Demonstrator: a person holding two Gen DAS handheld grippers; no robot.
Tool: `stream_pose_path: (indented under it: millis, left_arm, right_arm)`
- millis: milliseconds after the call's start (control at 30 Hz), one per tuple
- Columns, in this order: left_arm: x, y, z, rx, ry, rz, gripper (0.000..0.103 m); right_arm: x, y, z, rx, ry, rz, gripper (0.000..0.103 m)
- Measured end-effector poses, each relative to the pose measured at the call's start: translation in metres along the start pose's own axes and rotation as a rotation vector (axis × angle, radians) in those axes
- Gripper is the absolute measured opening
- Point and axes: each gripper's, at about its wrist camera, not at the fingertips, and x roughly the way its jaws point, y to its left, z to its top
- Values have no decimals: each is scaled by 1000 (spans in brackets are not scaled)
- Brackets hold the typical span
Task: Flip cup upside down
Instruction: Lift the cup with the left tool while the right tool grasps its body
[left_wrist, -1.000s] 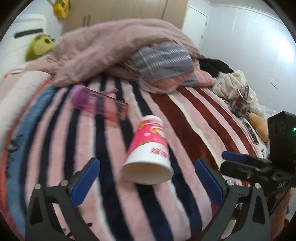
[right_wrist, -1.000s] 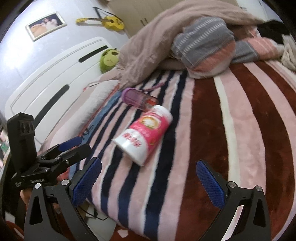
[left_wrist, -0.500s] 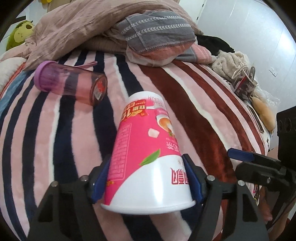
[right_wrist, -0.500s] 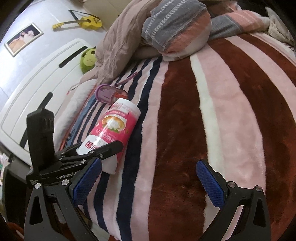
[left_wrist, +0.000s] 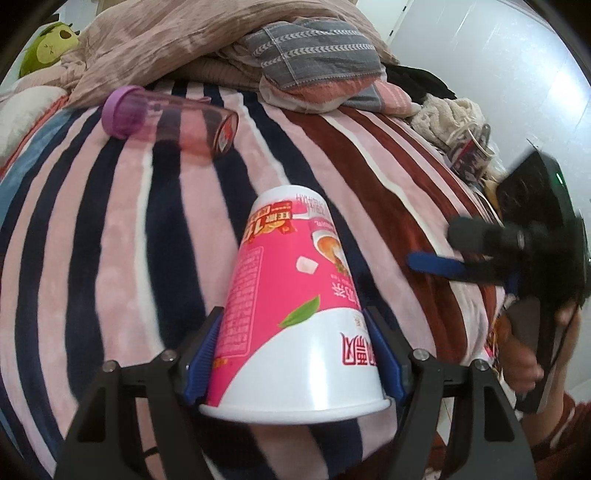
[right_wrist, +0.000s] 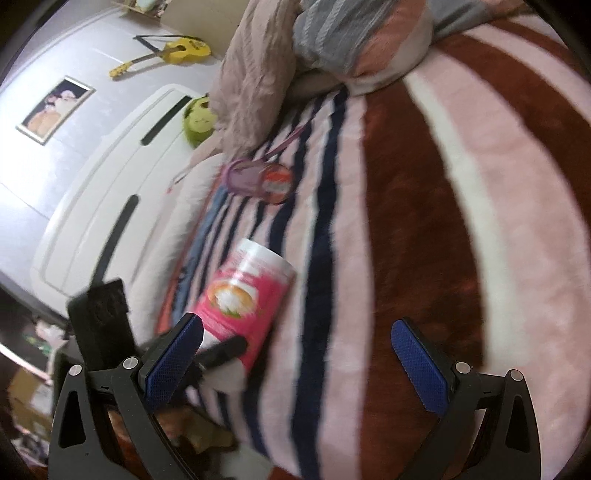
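Observation:
A pink and white paper cup (left_wrist: 295, 306) is held between the blue pads of my left gripper (left_wrist: 293, 354), wide rim toward the camera and closed base pointing away over the striped blanket. The pads press its white lower band on both sides. The cup also shows in the right wrist view (right_wrist: 243, 299), with the left gripper's dark fingers (right_wrist: 221, 349) on it. My right gripper (right_wrist: 295, 369) is open and empty above the blanket, to the right of the cup. It appears in the left wrist view (left_wrist: 491, 266) at the right edge of the bed.
A purple-lidded clear bottle (left_wrist: 166, 120) lies on its side farther up the striped blanket (left_wrist: 110, 258). Piled bedding and pillows (left_wrist: 295, 62) are at the back. Clothes and clutter (left_wrist: 458, 122) sit at the right. A white headboard (right_wrist: 110, 184) stands at the left.
My left gripper moved up to the cup and shut on it. The right gripper has swung, and its view has shifted and blurred.

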Motion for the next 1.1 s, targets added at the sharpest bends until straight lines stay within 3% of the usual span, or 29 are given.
stream_pose_path:
  millis: [167,300,367,533,600,700,967,1100]
  left_arm:
    - [-10,6,-16,-2,-11,-42,71]
    - [-13,14,-22,-26,-20,-78,71]
    - [-15,18,-23,-34,-30,-96,71]
    - [-14,21,-24,-29,-45,-120,71]
    - [-15,24,-25,-36,-51,-125,71]
    - [-16,26,-23,-30,-69,-142,71]
    - [-18,30,-7,8,-159,-143,74]
    - [-16,35,3,10,-205,-156,78]
  right_arm:
    - [40,18,7,22,109,110,102]
    - [78,27,12,82,212,174,91]
    - [92,30,13,94,244,164,90]
    - [117,35,12,114,293,94,73]
    - [124,35,13,122,291,58,67]
    - [125,40,14,107,266,41,66]
    - [96,90,33,-173,124,-50,62]
    - [84,123,34,-384,26,-149,59]
